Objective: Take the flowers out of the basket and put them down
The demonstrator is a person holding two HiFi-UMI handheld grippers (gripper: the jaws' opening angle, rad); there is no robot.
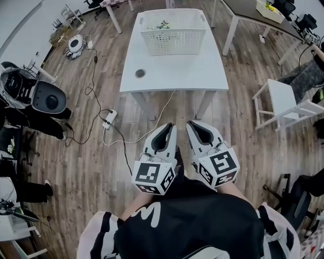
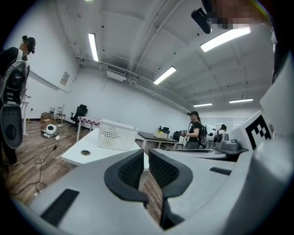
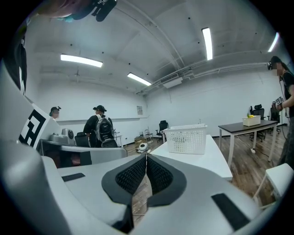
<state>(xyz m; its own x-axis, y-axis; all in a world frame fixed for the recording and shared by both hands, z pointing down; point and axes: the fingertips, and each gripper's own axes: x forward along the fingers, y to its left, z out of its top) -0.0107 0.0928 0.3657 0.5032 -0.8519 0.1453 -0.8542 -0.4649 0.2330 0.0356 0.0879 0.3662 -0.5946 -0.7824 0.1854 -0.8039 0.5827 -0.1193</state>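
A white perforated basket stands at the far end of a white table, and green bits of flowers show inside it. Both grippers hang close to my body over the wooden floor, short of the table's near edge. My left gripper has its pads almost together with only a thin slit, and nothing is in it. My right gripper is shut and empty, its pads touching at the tips. The left gripper view shows the left gripper with the basket far ahead. In the right gripper view, the basket lies beyond the right gripper.
A power strip with trailing cables lies on the floor to the table's left. A white chair stands at the right. The table has a round cable hole. People stand around the room, and a dark table is at the back right.
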